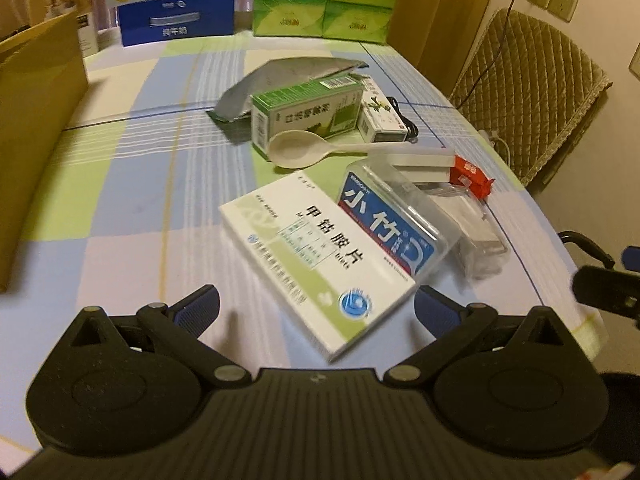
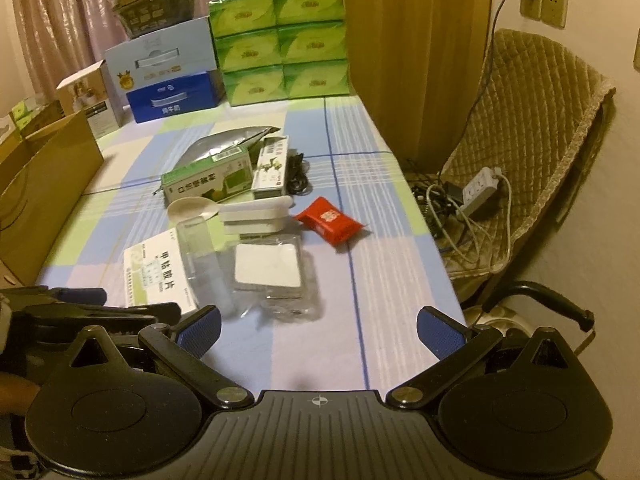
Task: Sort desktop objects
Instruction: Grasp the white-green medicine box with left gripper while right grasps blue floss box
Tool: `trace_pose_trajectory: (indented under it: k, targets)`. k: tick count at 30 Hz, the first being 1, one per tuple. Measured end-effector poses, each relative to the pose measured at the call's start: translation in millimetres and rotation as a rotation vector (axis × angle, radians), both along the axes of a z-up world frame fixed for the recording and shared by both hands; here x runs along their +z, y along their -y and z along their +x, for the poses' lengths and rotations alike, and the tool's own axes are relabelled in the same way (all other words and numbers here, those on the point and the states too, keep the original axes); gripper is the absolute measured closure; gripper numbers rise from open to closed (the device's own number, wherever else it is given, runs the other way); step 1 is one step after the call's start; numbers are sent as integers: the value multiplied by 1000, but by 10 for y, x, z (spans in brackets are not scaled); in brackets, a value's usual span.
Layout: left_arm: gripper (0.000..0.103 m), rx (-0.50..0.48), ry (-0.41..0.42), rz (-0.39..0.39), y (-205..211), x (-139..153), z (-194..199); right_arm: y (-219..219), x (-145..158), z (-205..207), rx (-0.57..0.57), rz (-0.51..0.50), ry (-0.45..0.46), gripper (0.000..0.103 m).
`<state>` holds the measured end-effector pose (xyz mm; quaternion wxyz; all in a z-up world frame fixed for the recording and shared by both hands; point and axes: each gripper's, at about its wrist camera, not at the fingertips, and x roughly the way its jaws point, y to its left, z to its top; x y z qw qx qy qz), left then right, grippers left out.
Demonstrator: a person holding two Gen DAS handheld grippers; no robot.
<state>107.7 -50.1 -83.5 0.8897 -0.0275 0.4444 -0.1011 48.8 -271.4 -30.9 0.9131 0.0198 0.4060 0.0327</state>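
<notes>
My left gripper is open, its blue pads either side of the near end of a white and green medicine box, just above it. That box also shows in the right wrist view. Beside it lie a clear case with a blue label, a cream spoon, a green box, a small white box, a red packet and a clear pack with a white pad. My right gripper is open and empty over the table's near edge.
A checked tablecloth covers the table. A brown cardboard box stands at the left. Blue cartons and stacked green tissue packs stand at the back. A padded chair with a power strip is right of the table.
</notes>
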Motion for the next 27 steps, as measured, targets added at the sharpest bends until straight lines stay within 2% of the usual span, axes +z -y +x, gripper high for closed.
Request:
trace_pose_trajectory:
  k: [9,16,19,22,27]
  targets:
    - [0,1,-4,-3,87,-156,218,-46,-17,65,8,6,3,2]
    - [2,40,-3,78,-255,-145,87,-231,-29,114,75,2,29,2]
    - [2,71,5,31,-411,-111,54,-254,-28,140,62,9,38,2]
    - [1,72,22,-26,-382,-55,123,-244,-13,169,53,15,37,2]
    - [1,80,7,-8,-161,-138,365,-221,-16,197,50,5,27,2]
